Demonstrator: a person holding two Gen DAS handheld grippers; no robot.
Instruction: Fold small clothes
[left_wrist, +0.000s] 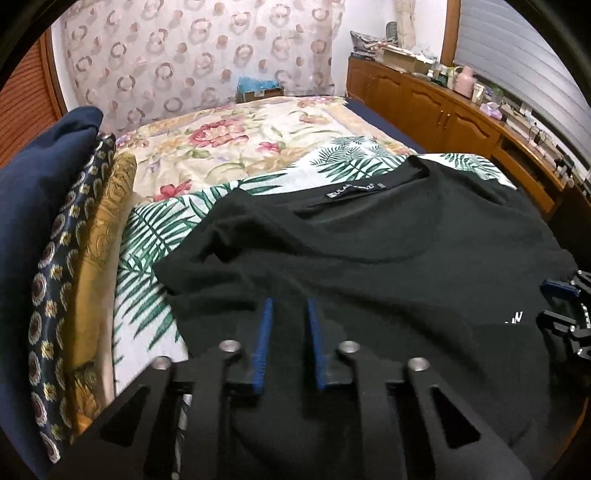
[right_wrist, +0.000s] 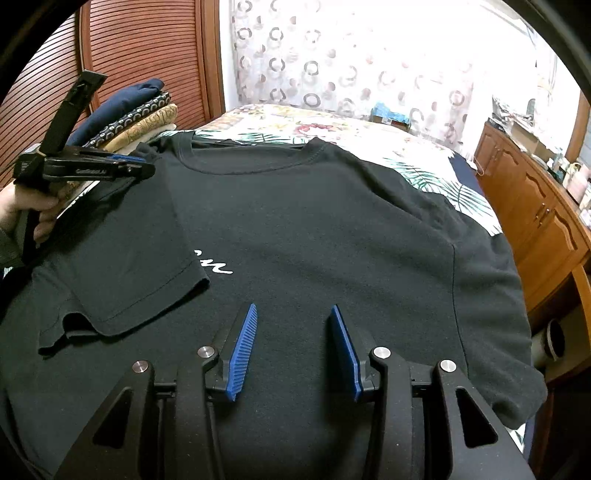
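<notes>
A black T-shirt (right_wrist: 314, 221) with white lettering lies front up on the bed, collar away from me. Its left sleeve (right_wrist: 140, 258) is folded inward over the chest. In the right wrist view, my left gripper (right_wrist: 146, 164) sits at the shirt's left shoulder, held by a hand (right_wrist: 33, 210), its jaws nearly together on the folded edge. The left wrist view shows its blue pads (left_wrist: 266, 332) a narrow gap apart with black cloth between them. My right gripper (right_wrist: 293, 314) hovers open over the shirt's lower front, nothing between its pads; it also shows as the right gripper (left_wrist: 569, 310) at the edge of the left wrist view.
A stack of folded clothes (left_wrist: 74, 221) lies left of the shirt, on a palm-leaf sheet (left_wrist: 147, 240) over a floral bedcover (left_wrist: 221, 147). A wooden cabinet (right_wrist: 535, 206) with clutter on top runs along the bed's right side. A louvred wooden door (right_wrist: 129, 55) stands behind the stack.
</notes>
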